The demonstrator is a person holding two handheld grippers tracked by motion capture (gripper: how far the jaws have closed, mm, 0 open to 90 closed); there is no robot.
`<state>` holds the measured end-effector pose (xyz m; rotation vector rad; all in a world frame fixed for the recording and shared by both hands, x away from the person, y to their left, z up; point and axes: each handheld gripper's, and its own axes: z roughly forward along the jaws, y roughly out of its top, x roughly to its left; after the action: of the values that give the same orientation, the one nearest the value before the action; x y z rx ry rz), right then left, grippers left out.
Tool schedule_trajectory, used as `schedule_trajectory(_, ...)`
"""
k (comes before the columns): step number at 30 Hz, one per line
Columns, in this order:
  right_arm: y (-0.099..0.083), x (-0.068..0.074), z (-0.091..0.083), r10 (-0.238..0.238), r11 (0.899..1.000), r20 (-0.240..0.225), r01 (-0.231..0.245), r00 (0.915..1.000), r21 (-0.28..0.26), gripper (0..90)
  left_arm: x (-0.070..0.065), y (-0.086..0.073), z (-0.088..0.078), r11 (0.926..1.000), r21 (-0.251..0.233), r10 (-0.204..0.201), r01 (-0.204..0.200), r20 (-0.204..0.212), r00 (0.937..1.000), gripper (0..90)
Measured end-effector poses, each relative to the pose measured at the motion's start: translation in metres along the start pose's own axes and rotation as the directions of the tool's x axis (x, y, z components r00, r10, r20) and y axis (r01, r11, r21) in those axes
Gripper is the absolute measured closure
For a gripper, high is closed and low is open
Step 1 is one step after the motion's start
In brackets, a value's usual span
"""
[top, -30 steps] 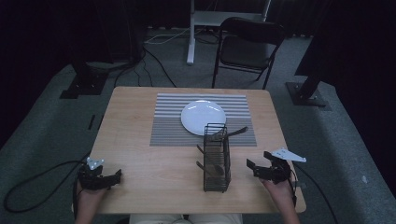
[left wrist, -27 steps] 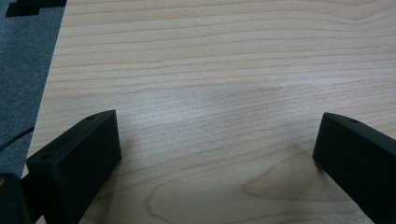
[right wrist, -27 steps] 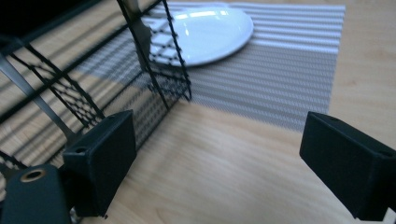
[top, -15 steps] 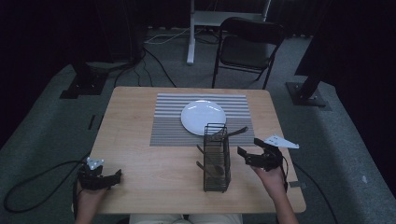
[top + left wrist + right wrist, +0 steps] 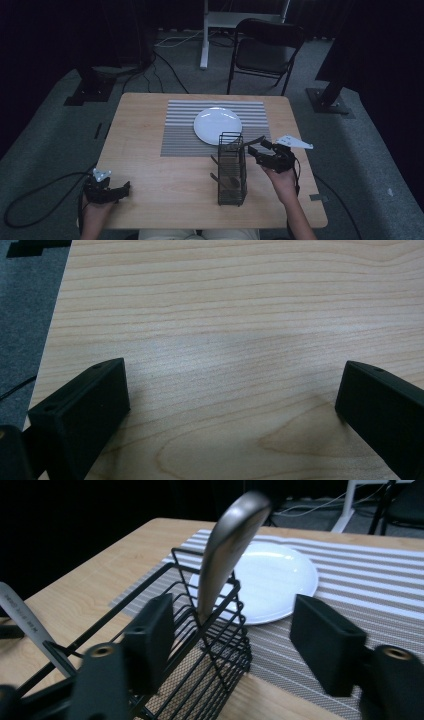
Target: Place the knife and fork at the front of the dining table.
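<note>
A black wire basket [image 5: 232, 167] stands on the wooden table [image 5: 150, 120], just in front of a white plate [image 5: 217, 125] on a striped placemat [image 5: 180, 135]. Utensil handles stick out of the basket. In the right gripper view a grey metal handle [image 5: 230, 550] leans up out of the basket's far end [image 5: 200, 645]. My right gripper [image 5: 232, 615] has its jaws on either side of that handle. They have just been closing, but neither pad touches it. In the high view my right gripper [image 5: 257, 148] hovers at the basket's right. My left gripper [image 5: 125, 189] rests open at the table's near left corner, over bare wood [image 5: 230, 390].
A second silver handle [image 5: 20, 615] pokes out of the basket's near side. Beyond the table stand a folding chair [image 5: 265, 50] and a white table leg [image 5: 205, 35]. Cables [image 5: 30, 200] lie on the grey floor at left.
My right gripper has risen and moved left toward the far end of the basket, and its jaws have narrowed. The left gripper has stayed where it was.
</note>
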<state>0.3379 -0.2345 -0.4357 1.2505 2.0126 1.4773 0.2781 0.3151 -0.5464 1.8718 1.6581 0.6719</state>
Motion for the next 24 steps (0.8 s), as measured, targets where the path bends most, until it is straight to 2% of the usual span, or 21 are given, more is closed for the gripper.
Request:
schedule_trajectory(7, -0.003, 0.003, 0.010, -0.007, 1.000, -0.022, 0.007, 0.9997, 0.012, 53.9, 0.000, 0.000, 0.000, 1.0000, 0.002, 0.002, -0.002, 0.000, 1.0000, 0.7)
schedule_trajectory(14, -0.004, 0.003, 0.019, 0.018, 1.000, -0.015, -0.018, 0.9997, 0.007, 64.2, 0.000, 0.000, 0.000, 1.0000, 0.002, 0.002, -0.002, 0.000, 1.0000, 0.7)
schedule_trajectory(16, -0.005, 0.003, 0.020, 0.021, 1.000, -0.029, -0.021, 0.9993, -0.001, 67.2, 0.000, 0.000, 0.000, 1.0000, 0.002, 0.002, -0.002, 0.000, 1.0000, 0.7)
schedule_trajectory(18, -0.006, 0.004, 0.019, 0.017, 1.000, -0.043, -0.017, 0.9989, -0.010, 73.9, 0.000, 0.000, 0.000, 1.0000, 0.002, 0.002, -0.002, 0.000, 1.0000, 0.7)
schedule_trajectory(20, -0.006, 0.006, 0.019, 0.010, 1.000, -0.043, -0.011, 0.9990, -0.021, 78.0, 0.000, 0.000, 0.000, 1.0000, 0.002, 0.003, -0.003, 0.000, 1.0000, 0.7)
schedule_trajectory(24, -0.006, 0.007, 0.020, 0.006, 1.000, -0.050, -0.007, 0.9987, -0.031, 79.2, 0.000, 0.000, 0.000, 1.0000, 0.002, 0.003, -0.003, 0.000, 1.0000, 0.7)
